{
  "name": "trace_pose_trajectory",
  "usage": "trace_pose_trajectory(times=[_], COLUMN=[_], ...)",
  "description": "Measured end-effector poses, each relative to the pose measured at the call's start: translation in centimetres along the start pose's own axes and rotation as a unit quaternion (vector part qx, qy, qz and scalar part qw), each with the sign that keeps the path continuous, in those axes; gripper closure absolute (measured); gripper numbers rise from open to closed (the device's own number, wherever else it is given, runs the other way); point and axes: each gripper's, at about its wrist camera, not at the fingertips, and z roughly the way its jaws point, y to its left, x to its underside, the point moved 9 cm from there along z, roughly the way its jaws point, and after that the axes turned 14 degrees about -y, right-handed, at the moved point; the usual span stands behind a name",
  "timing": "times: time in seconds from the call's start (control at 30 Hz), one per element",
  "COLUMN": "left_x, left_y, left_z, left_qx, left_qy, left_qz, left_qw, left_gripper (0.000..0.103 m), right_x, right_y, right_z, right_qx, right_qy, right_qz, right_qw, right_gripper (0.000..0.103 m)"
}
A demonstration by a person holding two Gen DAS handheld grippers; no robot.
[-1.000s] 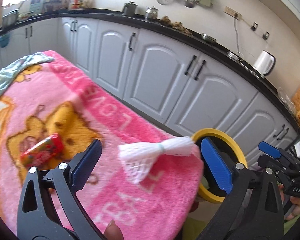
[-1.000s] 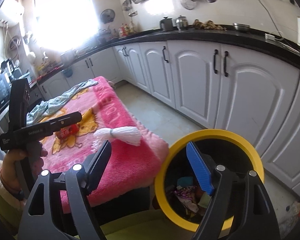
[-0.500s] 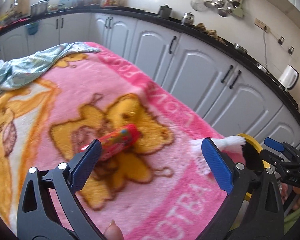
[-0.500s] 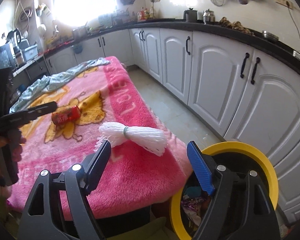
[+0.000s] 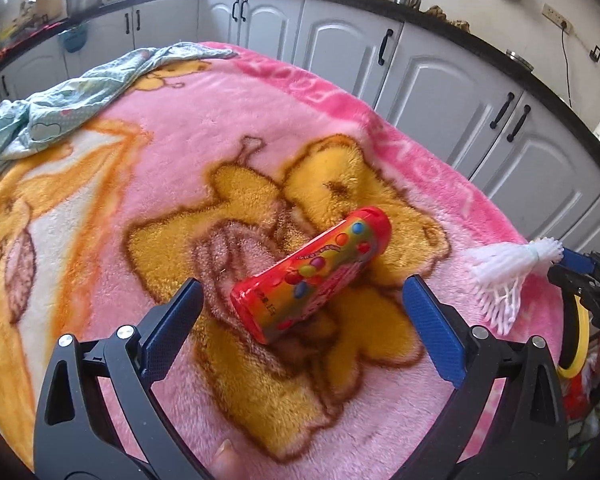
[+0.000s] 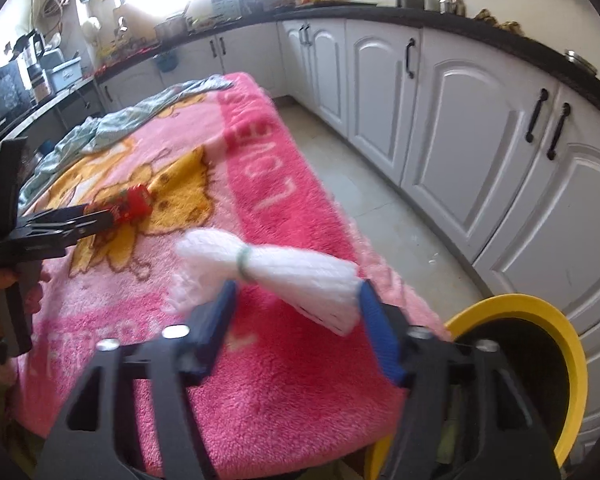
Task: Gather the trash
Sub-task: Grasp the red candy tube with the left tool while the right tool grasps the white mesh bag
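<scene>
A red candy tube [image 5: 314, 276] lies on the pink blanket [image 5: 180, 152]. My left gripper [image 5: 300, 320] is open, its jaws on either side of the tube's near end, not touching it. A white foam net sleeve [image 6: 276, 268] tied with a green band lies near the blanket's right edge; it also shows in the left wrist view [image 5: 508, 276]. My right gripper [image 6: 296, 320] is open, its jaws around the sleeve's near part. The tube [image 6: 134, 206] and left gripper [image 6: 60, 228] show in the right wrist view.
A yellow-rimmed black bin [image 6: 540, 364] with trash inside stands on the floor by the blanket's near right corner. A pale green cloth [image 5: 68, 104] lies crumpled at the far left. White kitchen cabinets [image 6: 460, 128] run along the right.
My left gripper has swung left from the sleeve and closed in on the candy tube. My right gripper has moved from over the bin to the white sleeve.
</scene>
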Motion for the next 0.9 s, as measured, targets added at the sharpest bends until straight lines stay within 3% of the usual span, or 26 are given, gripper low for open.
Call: trace_pose_trajectory(times=[0.07,0.13,0.27,0.47,0.77,0.9], left_x=[-0.1,-0.3,0.2,0.8,0.0,-1.1], left_y=[0.0,-0.1,-0.6,-1.3,-4.3,-7.0], left_z=[0.2,0.4,0.7,-0.2,-3.0,-4.2], left_qx=[0.002,0.008,0.015,0.033,0.080,0.100], left_qy=[0.002,0.003,0.016,0.017,-0.008,-0.020], left_qz=[0.005,0.016,0.038,0.040,0.008,0.016], left_qw=[1.0000,0.9998,0.9990,0.9985,0.9968,0.9947], left_gripper=[0.018,0.025,0.051,0.077,0.081,0.082], right_x=[0.3,0.6,1.1,0.9,-1.1,-1.7], right_y=[0.4,0.9,2.1,3.5,3.7,2.5], right_z=[0.2,0.3,-0.2,-1.6,-5.8,-8.1], right_qx=[-0.008,-0.012,-0.030,-0.053,-0.055,-0.043], right_qy=[0.007,0.013,0.018,0.007,-0.039,-0.058], right_qz=[-0.003,-0.010,-0.012,0.005,0.020,0.031], right_qw=[1.000,1.000,0.999,0.999,0.998,0.997], right_gripper=[0.081,0.096,0.098,0.099,0.099,0.099])
